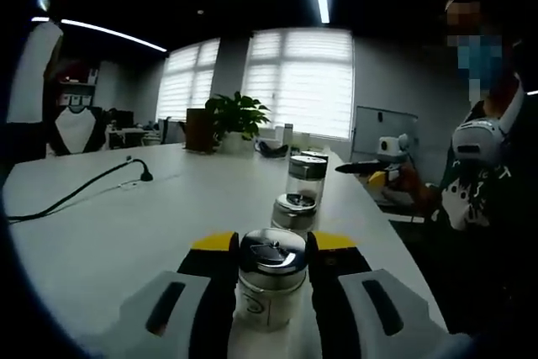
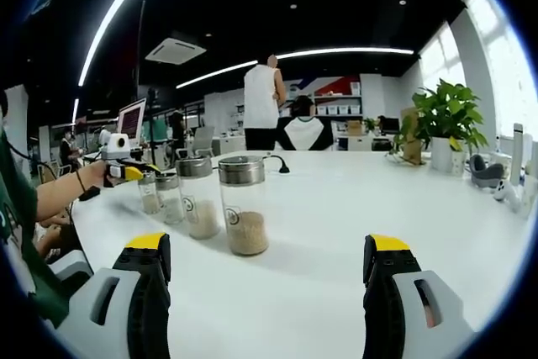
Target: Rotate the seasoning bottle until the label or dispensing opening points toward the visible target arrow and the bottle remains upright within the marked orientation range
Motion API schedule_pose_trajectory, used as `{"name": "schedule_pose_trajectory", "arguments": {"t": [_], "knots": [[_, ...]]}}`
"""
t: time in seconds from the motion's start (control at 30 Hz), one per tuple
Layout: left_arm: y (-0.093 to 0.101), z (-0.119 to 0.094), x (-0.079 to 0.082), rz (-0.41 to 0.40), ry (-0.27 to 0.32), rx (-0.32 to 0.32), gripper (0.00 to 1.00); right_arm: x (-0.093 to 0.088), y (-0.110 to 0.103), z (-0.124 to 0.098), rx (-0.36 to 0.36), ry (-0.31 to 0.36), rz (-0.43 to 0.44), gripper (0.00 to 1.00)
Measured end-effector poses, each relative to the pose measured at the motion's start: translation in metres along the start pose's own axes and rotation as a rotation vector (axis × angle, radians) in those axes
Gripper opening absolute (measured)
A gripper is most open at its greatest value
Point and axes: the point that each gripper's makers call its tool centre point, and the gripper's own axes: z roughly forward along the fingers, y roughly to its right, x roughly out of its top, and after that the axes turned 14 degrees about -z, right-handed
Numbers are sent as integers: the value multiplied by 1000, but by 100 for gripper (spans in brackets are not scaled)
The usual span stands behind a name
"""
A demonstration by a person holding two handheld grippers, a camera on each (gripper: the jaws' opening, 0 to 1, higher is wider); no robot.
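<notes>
jaws of the left gripper (image 1: 272, 265) rise from the bottom of the left gripper view, black with yellow tips, and they pinch a seasoning bottle (image 1: 271, 279) between them. the bottle stands upright on the white table (image 1: 126, 224). it is clear glass with a shiny silver lid (image 1: 272, 251), and a round mark shows on its side. just past it, in a row going away, stand more bottles of the same kind: a second bottle (image 1: 294, 209), then a taller third bottle (image 1: 306, 178), and one more lid peeks out behind that.

a black cable (image 1: 80, 191) lies across the table to the left. a green plant (image 1: 235, 115) sits at the far end in front of bright windows with blinds (image 1: 298, 81). a person (image 1: 483, 174) sits at the right side of the table.

in the right gripper view, the right gripper (image 2: 266, 275) has its jaws spread wide apart with nothing between them. the row of bottles is ahead of it and a bit to the left. the nearest bottle (image 2: 244, 205) stands upright, apart from the jaws, with pale grains in the bottom. the left gripper (image 2: 130, 171) shows at the far end of the row, held by a hand (image 2: 94, 178). a plant (image 2: 444, 119) in a white pot stands on the right.
</notes>
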Motion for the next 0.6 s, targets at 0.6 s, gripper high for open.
{"name": "schedule_pose_trajectory", "arguments": {"t": [0.6], "knots": [[-6,-5,0,-26,61,177,34,1,1,-2,-4,0,-3,98]]}}
